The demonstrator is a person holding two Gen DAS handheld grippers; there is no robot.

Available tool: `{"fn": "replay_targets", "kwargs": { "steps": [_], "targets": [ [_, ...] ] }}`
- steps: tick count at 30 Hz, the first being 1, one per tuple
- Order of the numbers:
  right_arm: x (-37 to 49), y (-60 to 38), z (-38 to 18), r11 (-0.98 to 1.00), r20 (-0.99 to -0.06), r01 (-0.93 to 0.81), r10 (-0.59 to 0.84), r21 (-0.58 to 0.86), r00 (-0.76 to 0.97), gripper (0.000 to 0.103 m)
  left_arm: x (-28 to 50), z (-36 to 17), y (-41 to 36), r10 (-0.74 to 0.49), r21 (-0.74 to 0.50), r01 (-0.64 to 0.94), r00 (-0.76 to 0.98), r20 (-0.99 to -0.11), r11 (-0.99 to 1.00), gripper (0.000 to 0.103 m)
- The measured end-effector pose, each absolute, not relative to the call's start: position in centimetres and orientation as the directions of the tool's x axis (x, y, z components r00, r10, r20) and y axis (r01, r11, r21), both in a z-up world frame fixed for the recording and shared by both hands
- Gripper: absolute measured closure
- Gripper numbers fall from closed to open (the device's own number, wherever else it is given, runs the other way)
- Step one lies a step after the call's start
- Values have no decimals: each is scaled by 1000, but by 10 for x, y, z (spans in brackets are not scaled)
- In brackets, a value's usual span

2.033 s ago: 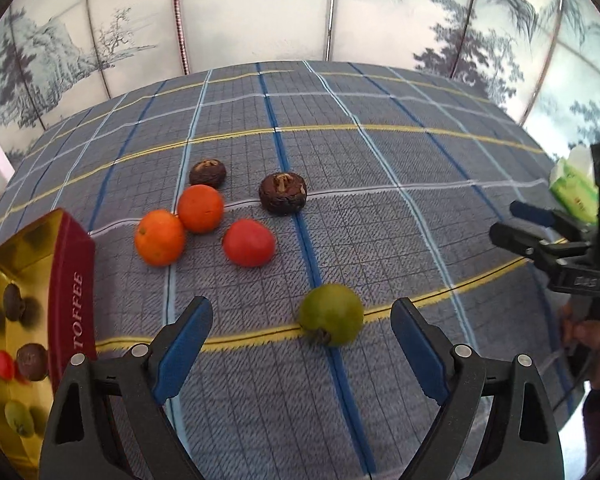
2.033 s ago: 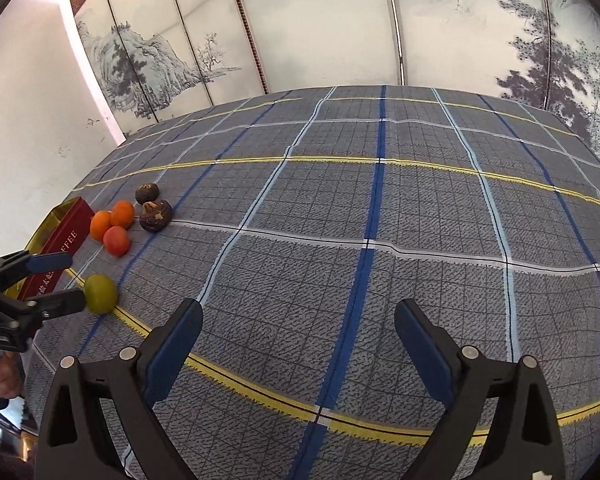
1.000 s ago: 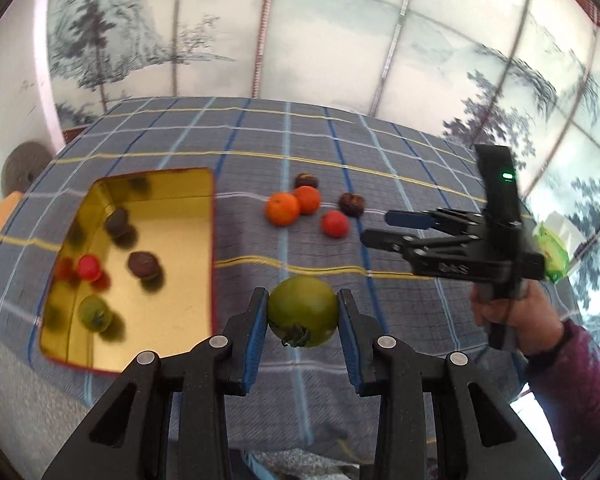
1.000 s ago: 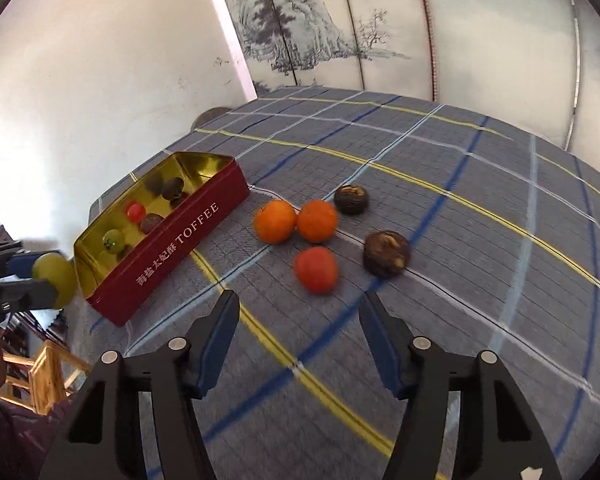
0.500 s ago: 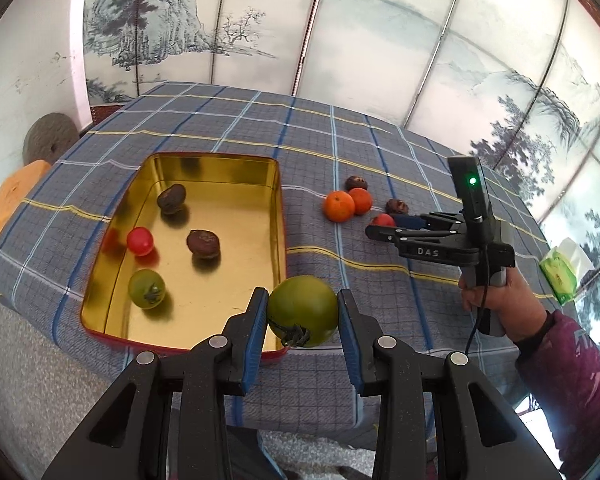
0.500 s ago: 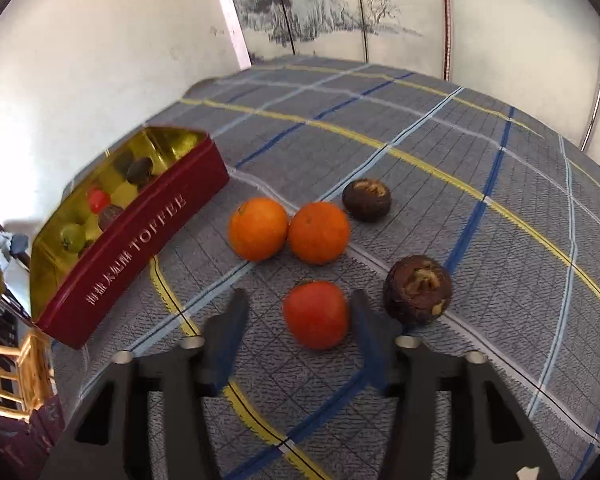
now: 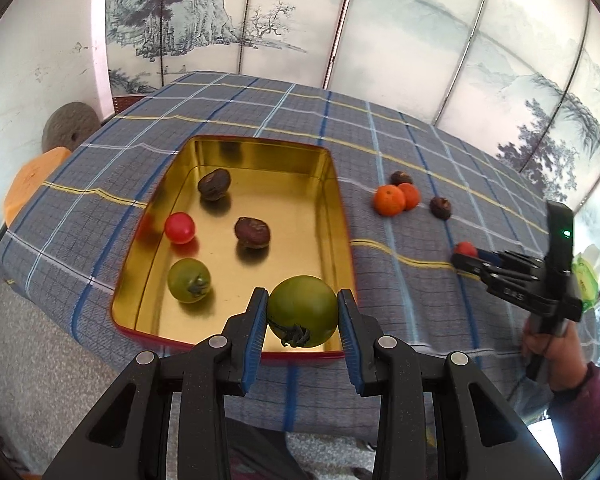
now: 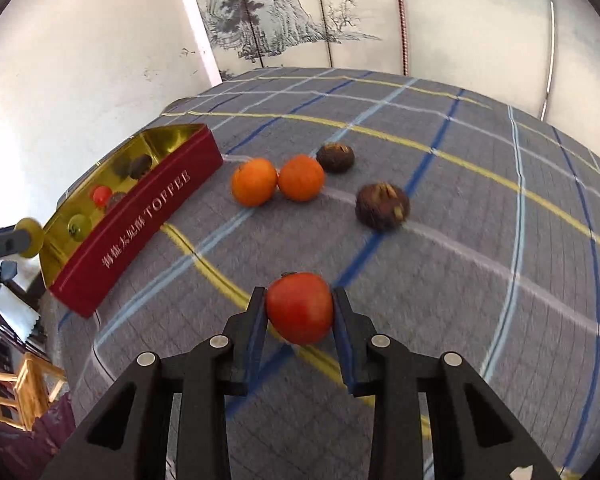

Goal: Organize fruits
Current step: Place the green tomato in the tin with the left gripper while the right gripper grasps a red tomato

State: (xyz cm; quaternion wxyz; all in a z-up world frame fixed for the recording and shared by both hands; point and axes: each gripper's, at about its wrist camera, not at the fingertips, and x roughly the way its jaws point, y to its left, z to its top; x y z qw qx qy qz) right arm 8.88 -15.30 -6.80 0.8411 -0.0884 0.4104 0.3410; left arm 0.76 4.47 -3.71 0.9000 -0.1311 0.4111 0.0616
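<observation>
Painted landscape screens stand behind the plaid-clothed worktop (image 7: 400, 280). Over the gold tin's (image 7: 336, 200) near edge, the left gripper (image 7: 302, 320) is clamped on a green tomato (image 7: 302, 310). Further right, the right gripper (image 8: 299, 312) grips a red tomato (image 8: 300, 307) above the cloth.

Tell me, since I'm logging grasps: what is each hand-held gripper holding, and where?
The left hand-held gripper pinches a green tomato across its sides, above the gold tin. The right hand-held gripper pinches a red tomato likewise.
</observation>
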Motion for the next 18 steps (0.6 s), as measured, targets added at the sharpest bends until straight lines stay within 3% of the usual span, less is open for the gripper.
{"fn": "replay_targets", "kwargs": {
  "steps": [18],
  "targets": [
    [91,-159,-72,764,-751,-627,503,154,428,74,32,-65,63,69,-99,-233,619,-782,967,67]
  ]
}}
